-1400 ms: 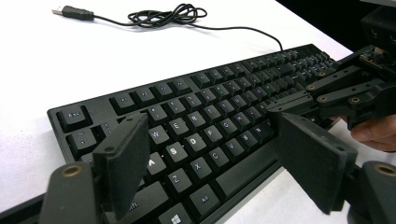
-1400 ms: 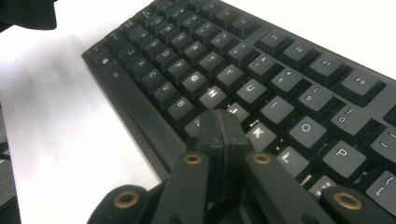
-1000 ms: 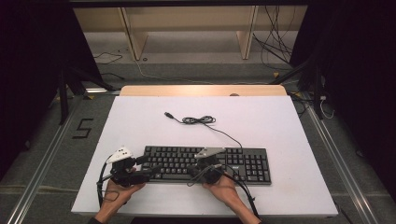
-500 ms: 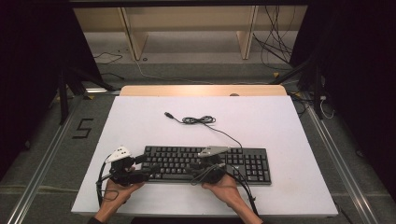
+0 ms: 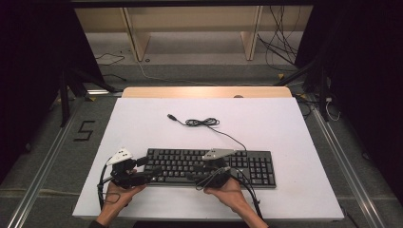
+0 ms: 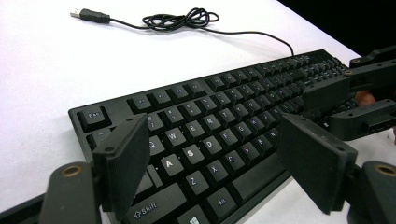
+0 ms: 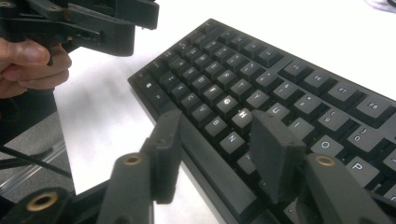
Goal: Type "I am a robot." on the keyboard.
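The left gripper [image 6: 210,163] stood wide open over the left end of the keyboard [image 5: 209,166], its jaws spread above the letter keys and gripping nothing, while the right gripper [image 7: 212,149] was partly open over the front edge near the middle keys, one jaw above the keys and the other just off the edge, also holding nothing. The keyboard lay flat near the front of the white table [image 5: 285,123], its cable [image 5: 204,122] coiled behind it. Both hands came in low from the near edge, the left hand [image 5: 119,194] and right hand [image 5: 228,192] each angled toward the other.
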A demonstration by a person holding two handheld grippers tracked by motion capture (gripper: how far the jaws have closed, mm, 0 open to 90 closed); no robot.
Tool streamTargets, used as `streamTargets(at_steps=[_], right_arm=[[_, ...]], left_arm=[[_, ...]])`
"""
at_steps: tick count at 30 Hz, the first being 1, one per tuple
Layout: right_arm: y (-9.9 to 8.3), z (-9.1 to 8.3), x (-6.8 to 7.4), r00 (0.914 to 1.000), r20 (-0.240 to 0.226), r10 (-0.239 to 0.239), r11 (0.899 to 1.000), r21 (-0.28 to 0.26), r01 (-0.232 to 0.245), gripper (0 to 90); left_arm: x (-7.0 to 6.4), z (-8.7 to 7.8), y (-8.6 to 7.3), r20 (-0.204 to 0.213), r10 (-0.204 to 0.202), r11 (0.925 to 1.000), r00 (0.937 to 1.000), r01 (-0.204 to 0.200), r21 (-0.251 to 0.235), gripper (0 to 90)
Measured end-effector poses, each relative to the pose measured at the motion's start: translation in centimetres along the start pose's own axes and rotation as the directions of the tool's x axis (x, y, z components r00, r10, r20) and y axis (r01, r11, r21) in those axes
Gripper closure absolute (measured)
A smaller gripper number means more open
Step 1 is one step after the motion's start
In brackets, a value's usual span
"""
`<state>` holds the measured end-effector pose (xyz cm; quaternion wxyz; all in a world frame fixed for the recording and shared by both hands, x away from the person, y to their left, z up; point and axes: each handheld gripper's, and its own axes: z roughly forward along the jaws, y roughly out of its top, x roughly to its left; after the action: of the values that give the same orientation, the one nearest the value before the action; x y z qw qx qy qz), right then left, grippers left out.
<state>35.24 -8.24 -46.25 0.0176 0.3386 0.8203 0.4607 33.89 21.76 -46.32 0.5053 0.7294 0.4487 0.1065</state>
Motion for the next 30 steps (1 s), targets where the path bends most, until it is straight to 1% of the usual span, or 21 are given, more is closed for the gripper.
streamTargets(at_steps=[5,13,17,30], right_arm=[[0.0,0.0,0.2,1.0,-0.004,-0.009,1.0,-0.001,0.009,63.5],[-0.2,0.1,0.7,0.9997,0.003,-0.022,1.0,0.01,0.022,82.6],[-0.3,0.3,0.8,0.9996,0.006,-0.029,0.999,0.021,0.029,89.5],[-0.8,1.5,0.9,0.999,0.018,-0.04,0.997,0.063,0.039,90.0]], left_arm=[[0.1,0.0,0.0,-0.001,-0.003,1.0,1.0,0.003,-0.002,25.2],[0.2,0.0,0.0,-0.007,-0.002,1.0,1.0,0.002,-0.003,25.3],[0.3,0.0,0.0,-0.009,-0.002,1.0,1.0,0.002,-0.004,25.3],[0.4,-0.1,0.0,-0.013,-0.005,1.0,0.9999,0.004,-0.005,25.3]])
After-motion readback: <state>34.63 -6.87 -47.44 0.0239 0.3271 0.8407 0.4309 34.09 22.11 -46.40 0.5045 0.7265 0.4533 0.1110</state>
